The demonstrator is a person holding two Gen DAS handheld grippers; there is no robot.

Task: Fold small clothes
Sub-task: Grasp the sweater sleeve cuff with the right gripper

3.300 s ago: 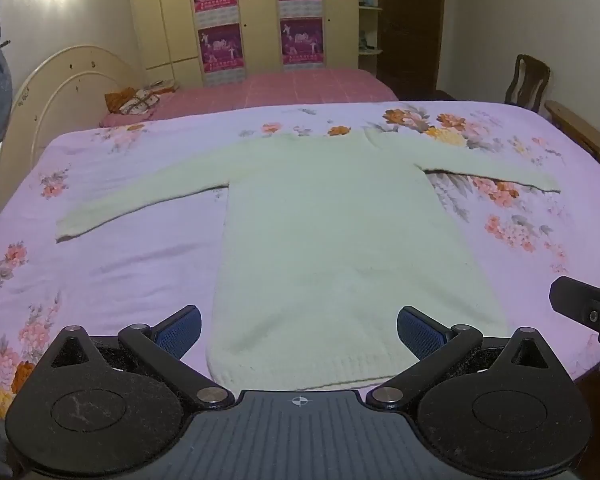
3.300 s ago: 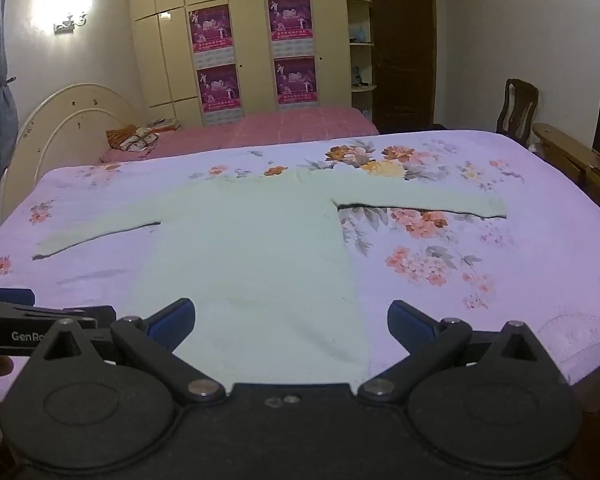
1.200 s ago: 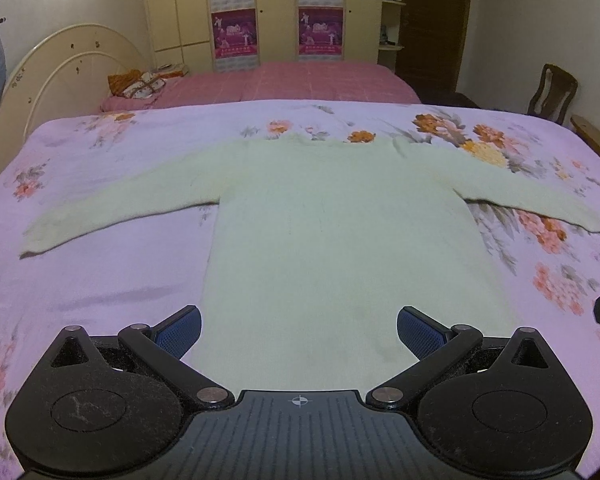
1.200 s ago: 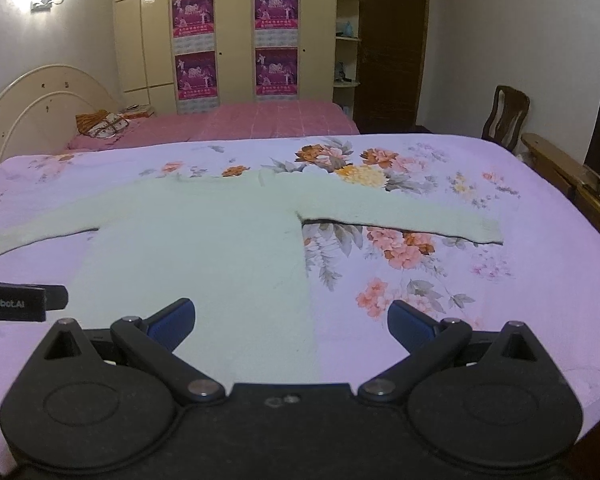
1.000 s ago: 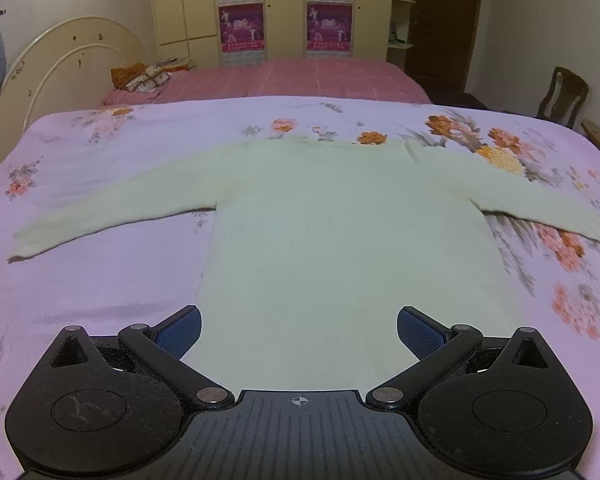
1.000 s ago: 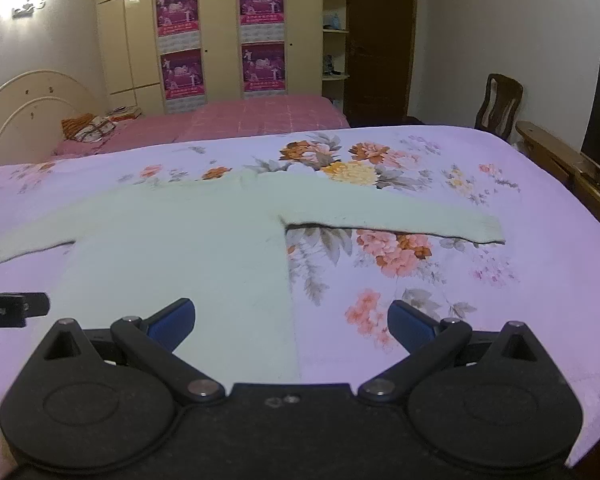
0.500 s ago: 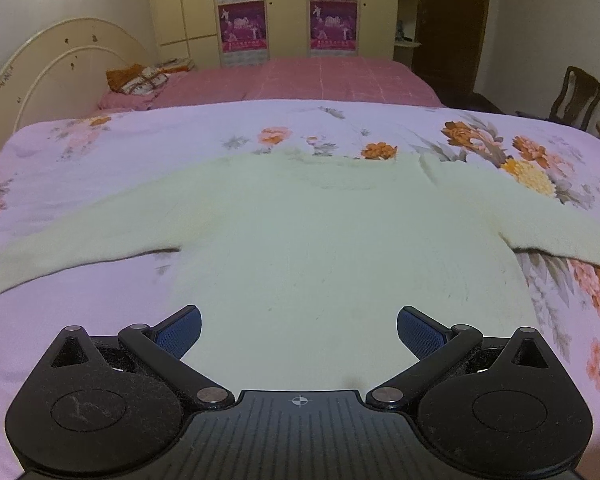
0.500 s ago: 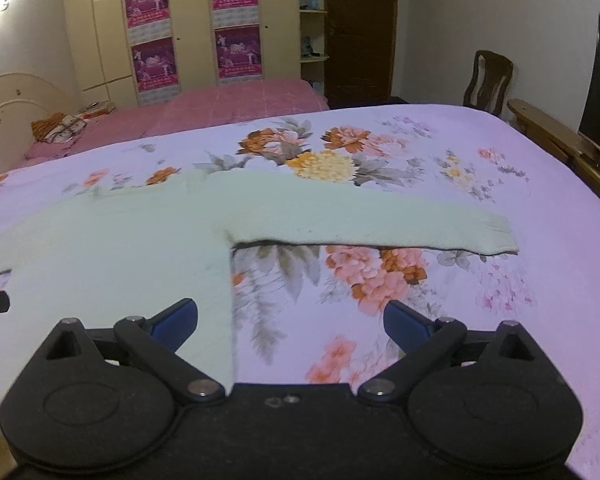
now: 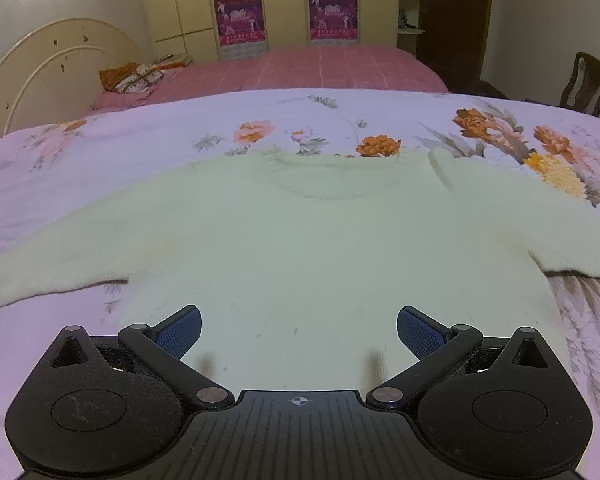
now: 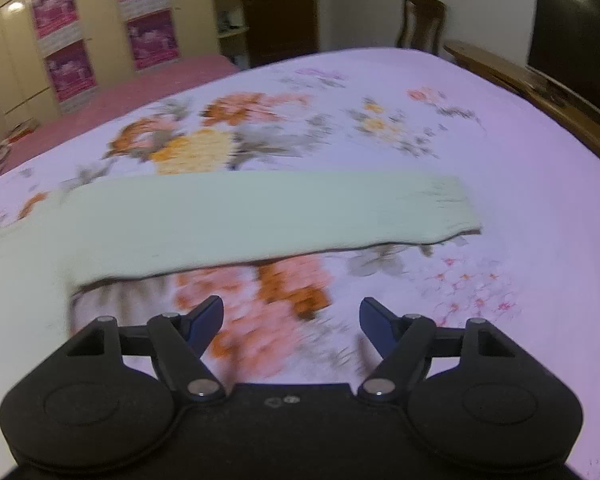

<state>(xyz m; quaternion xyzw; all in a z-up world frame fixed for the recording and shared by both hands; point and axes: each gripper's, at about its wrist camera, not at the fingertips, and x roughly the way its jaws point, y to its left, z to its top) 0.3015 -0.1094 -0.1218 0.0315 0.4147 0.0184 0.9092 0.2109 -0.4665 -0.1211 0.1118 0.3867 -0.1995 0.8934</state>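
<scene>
A pale green knit sweater (image 9: 300, 248) lies flat on the floral bedspread (image 9: 100, 136), neck away from me, both sleeves spread out sideways. My left gripper (image 9: 298, 330) hovers open over the sweater's body with nothing between its blue pads. In the right wrist view the sweater's right sleeve (image 10: 260, 216) stretches across the frame, cuff (image 10: 452, 208) at the right. My right gripper (image 10: 291, 320) sits just short of that sleeve, above the flowered sheet. Its jaws are closing, with nothing between them. That view is motion-blurred.
A second bed with a pink cover (image 9: 308, 68) stands behind, with a cream headboard (image 9: 60, 60) at the left. Wardrobes with posters (image 9: 240, 12) line the far wall. A wooden chair (image 10: 420, 20) and a wooden bed rail (image 10: 540, 92) are at the right.
Both grippers have moved forward and lower over the bed. The left now looks at the sweater's chest and neck. The right swung to the right sleeve, and its jaws have narrowed.
</scene>
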